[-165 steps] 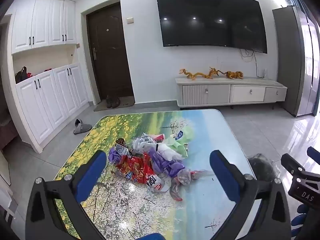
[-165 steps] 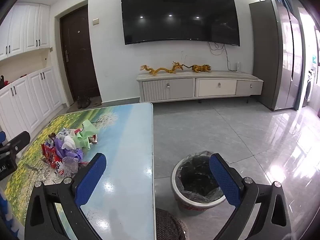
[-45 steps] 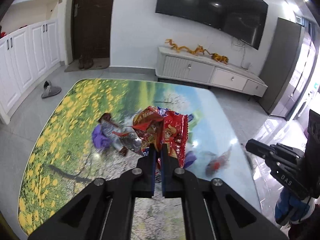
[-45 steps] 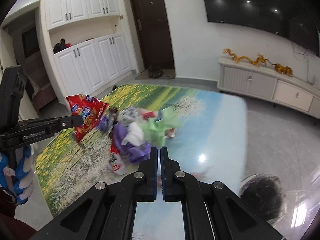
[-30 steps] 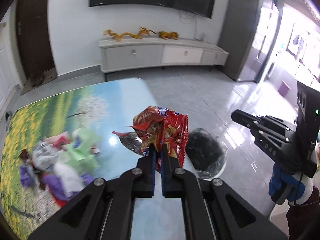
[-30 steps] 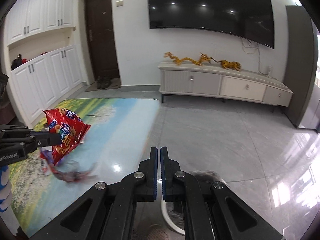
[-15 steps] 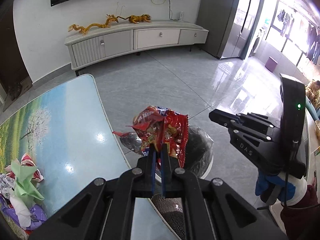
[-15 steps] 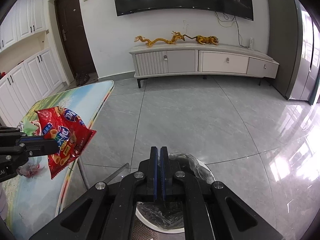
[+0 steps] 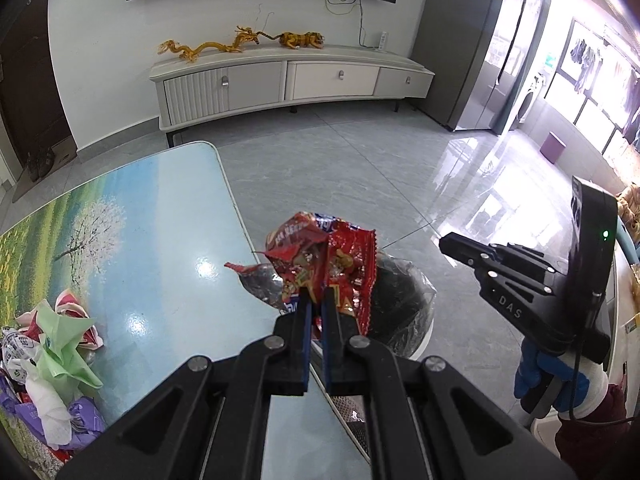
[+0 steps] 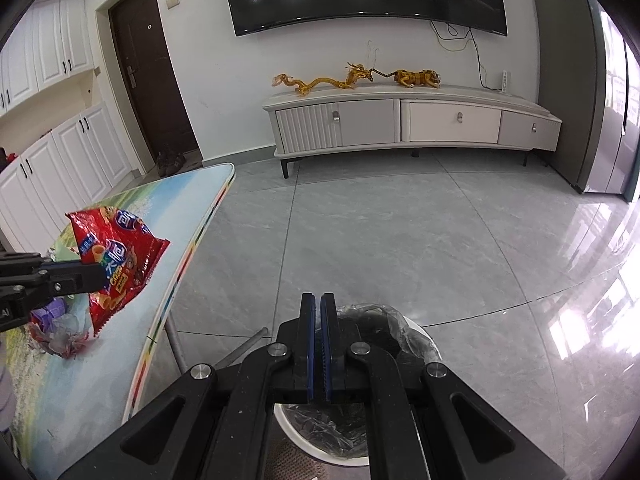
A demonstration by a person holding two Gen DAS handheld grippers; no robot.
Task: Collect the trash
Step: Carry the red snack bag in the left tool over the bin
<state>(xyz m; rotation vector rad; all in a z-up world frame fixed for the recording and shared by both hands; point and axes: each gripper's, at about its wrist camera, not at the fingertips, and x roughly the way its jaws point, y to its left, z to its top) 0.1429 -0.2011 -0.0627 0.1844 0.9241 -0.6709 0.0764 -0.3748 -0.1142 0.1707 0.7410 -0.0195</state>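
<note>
On the landscape-printed bench [image 9: 132, 240], well to the left of the bin, we leave a heap of wrappers [image 9: 48, 364]: green paper, white tissue, purple plastic. Nearer the bin, our left tongs [image 9: 315, 306] are clamped on a crumpled red snack bag [image 9: 332, 264], held up in the air at the bench's edge; from the right wrist view the bag hangs over the bench, short of the bin. The white trash bin [image 10: 404, 344], lined with black plastic, stands on the floor just beside the bench. Above its mouth our right tongs [image 10: 319, 330] are pressed together with nothing between them. Our worry: the light, stiff bag could be let go before it is over the bin and flutter onto the tiles or back onto the bench, and the liner's loose rim could deflect it.
</note>
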